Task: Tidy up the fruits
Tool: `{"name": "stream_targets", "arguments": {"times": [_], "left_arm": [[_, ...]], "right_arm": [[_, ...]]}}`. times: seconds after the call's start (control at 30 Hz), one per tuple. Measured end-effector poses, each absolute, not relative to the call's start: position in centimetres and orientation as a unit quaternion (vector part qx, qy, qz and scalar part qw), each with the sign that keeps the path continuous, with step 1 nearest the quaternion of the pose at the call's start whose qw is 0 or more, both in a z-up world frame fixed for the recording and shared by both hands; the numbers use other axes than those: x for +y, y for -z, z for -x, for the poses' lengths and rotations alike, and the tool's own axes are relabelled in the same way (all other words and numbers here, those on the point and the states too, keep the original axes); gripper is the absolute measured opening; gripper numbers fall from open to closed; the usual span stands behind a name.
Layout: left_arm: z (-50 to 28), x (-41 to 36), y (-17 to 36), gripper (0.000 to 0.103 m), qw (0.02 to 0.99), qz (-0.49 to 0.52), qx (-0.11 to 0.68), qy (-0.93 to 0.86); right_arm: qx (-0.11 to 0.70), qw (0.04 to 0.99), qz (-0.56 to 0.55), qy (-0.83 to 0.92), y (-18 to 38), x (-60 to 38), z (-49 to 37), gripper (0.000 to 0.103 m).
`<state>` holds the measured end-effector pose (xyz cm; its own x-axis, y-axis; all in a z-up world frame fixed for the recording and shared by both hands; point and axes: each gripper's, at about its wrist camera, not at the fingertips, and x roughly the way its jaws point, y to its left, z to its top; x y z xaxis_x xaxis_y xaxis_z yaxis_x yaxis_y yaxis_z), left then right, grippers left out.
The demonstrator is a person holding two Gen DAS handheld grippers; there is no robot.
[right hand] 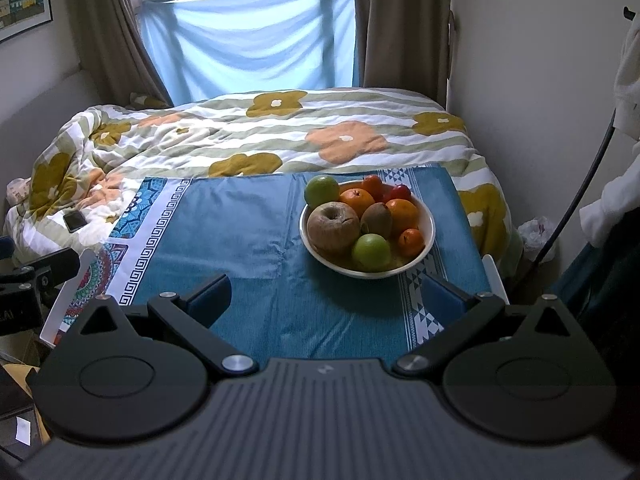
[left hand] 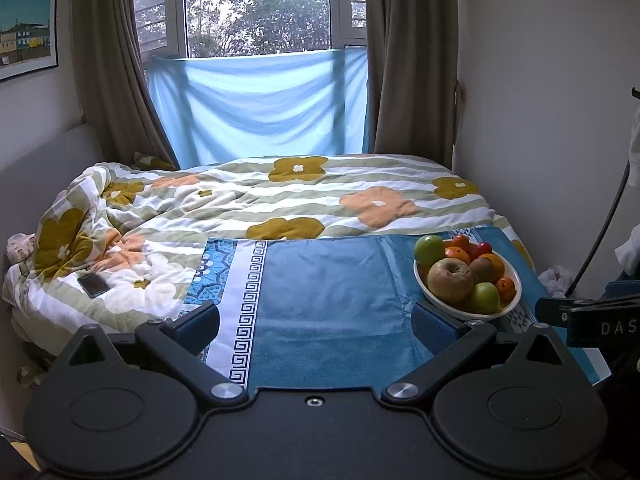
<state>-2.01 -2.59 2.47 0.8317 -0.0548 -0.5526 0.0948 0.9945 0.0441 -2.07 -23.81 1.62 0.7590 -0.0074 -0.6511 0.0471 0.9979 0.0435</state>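
I see the fruit bowl (right hand: 426, 240) on the desk (right hand: 248, 232), toward its right edge; the bed (right hand: 280, 140) lies behind it.

My small bedroom, daylight at the window (left hand: 256, 4)

Brown curtains (left hand: 108, 68) flank a pale blue cloth (left hand: 256, 112); floral quilted bed (left hand: 280, 196) fills the floor between white walls (left hand: 540, 80)

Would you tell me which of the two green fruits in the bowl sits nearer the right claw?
The green fruit at the bowl's front rim, beside the big brown apple; the other green fruit sits at the far rim.
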Motion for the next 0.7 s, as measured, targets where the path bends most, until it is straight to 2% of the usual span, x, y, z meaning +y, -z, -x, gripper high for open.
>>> {"name": "stream_targets", "arguments": {"times": [0.7], "left_arm": [[2.33,-3.11,-2.45,0.103,0.957,-0.047,0.284,0.04]], "right_arm": [[0.349,0.936,-0.028,0.021,-1.44,-23.48,2.29,0.103]]}}
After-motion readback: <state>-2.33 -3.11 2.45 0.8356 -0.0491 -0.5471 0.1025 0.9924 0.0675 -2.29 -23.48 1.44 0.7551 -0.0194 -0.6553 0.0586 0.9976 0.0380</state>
